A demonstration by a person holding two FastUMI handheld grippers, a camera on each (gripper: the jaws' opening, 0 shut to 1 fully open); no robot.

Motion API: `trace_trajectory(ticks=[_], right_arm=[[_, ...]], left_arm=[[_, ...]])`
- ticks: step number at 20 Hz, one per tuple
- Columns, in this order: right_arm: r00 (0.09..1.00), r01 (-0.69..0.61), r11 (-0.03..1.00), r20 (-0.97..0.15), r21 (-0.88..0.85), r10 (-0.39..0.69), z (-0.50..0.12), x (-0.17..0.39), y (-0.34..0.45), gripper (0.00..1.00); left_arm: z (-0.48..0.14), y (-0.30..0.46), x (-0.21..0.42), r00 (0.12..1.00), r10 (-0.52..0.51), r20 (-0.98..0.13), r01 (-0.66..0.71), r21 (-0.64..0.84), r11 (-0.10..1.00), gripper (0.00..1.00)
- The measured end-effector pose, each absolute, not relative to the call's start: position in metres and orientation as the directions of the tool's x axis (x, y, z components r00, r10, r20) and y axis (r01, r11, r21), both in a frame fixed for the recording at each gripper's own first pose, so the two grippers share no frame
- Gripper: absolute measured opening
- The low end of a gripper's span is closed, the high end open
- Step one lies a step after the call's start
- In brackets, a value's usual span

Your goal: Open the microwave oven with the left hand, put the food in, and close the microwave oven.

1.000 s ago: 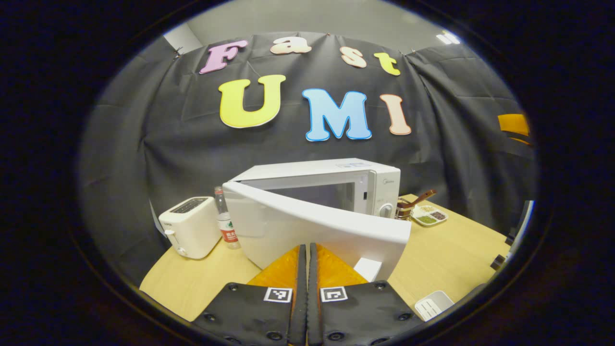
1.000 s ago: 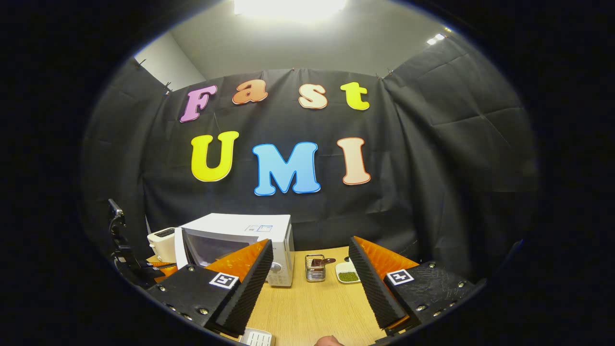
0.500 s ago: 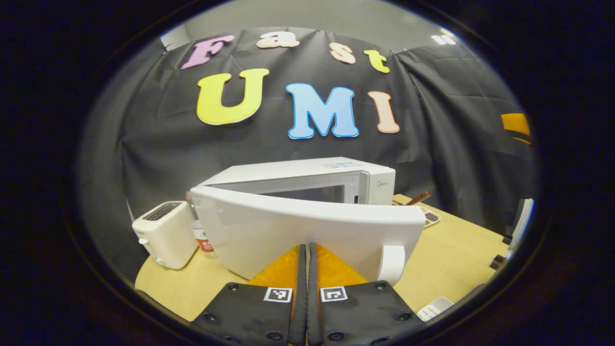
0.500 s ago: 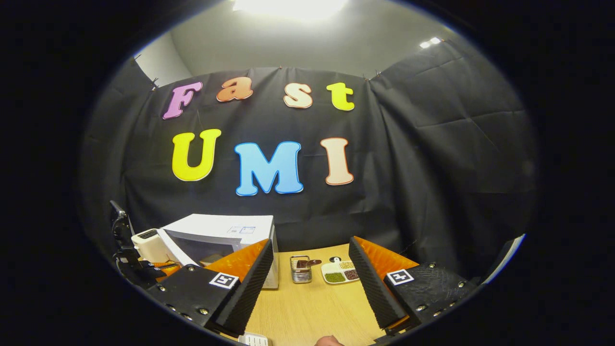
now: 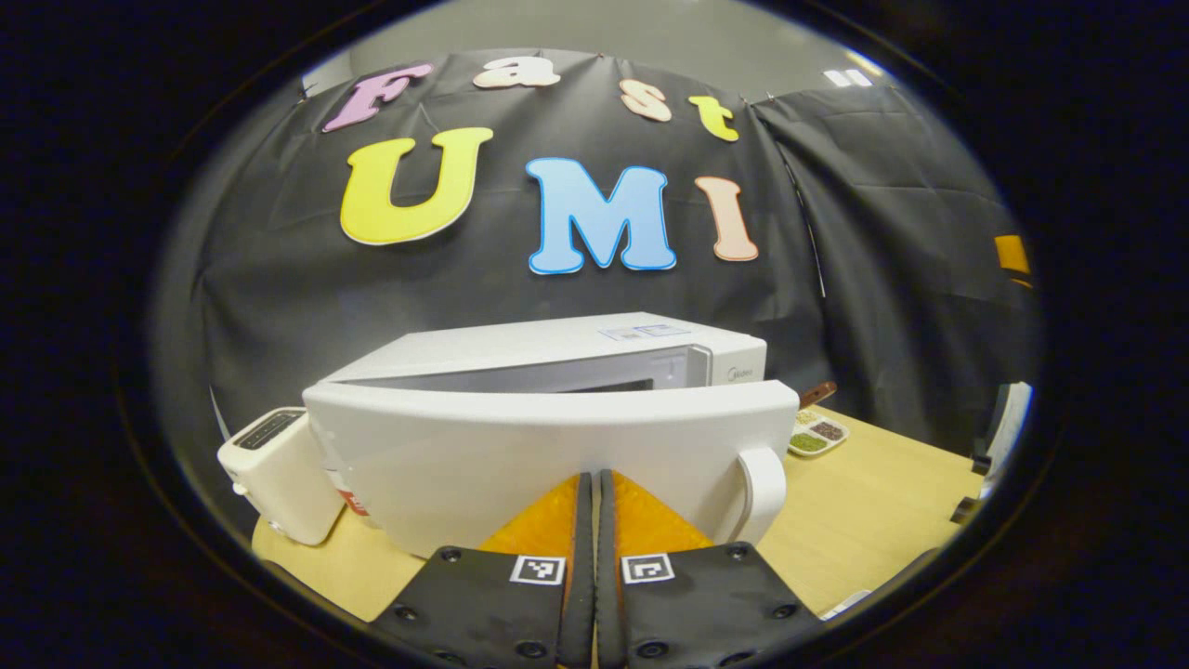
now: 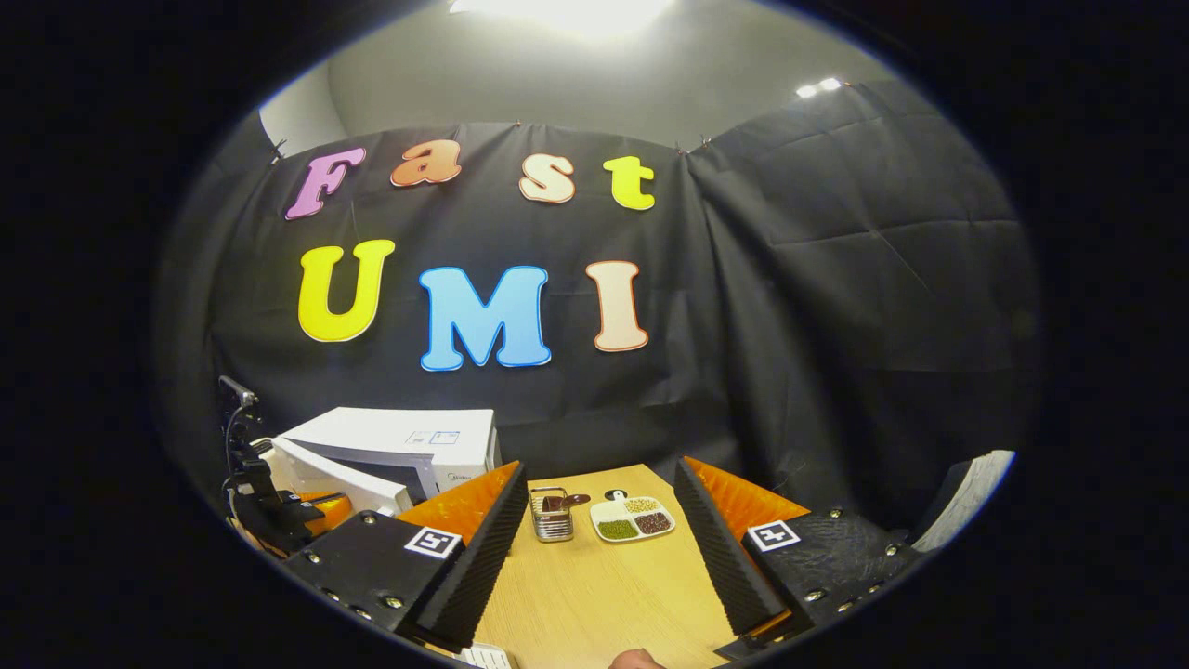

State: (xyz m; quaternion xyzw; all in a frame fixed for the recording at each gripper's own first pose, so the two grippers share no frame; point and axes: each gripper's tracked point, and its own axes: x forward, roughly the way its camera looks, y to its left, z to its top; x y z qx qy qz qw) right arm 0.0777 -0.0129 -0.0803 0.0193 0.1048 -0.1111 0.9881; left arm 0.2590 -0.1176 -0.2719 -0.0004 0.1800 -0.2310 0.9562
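Left tongs (image 5: 592,483) at bottom centre, fingers pressed together; right tongs (image 6: 594,530) at the bottom, fingers spread wide.

A ceiling light (image 6: 562,9) at 12 o'clock glares white in the right gripper view, both views are sharp at centre yet bend strongly toward the rims, and the microwave (image 5: 557,437) door is evenly lit.

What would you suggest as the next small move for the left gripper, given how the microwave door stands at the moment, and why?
Probably swing the microwave door a little wider. The left gripper, jaws together, sits against the door's outer face, and the door stands only partly open, so just a narrow strip of the cavity shows above its top edge. The right gripper waits open over the table.
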Motion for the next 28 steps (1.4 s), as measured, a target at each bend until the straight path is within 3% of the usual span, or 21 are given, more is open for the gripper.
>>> trace_trajectory(ticks=[19, 24, 28], right_arm=[[0.927, 0.283, 0.959, -0.252, -0.009, -0.276, -0.096, 0.073, -0.007, 0.96], [0.932, 0.257, 0.966, -0.263, -0.007, -0.250, -0.100, 0.081, 0.001, 0.96], [0.944, 0.201, 0.979, -0.266, -0.014, -0.197, -0.099, 0.089, 0.016, 0.96]], left_arm=[[-0.282, -0.111, 0.325, 0.861, -0.396, -0.320, 0.382, -0.109, 0.918, 0.07], [-0.285, -0.110, 0.327, 0.886, -0.350, -0.304, 0.353, -0.047, 0.935, 0.10], [-0.286, -0.123, 0.331, 0.867, -0.380, -0.322, 0.381, -0.063, 0.923, 0.07]])
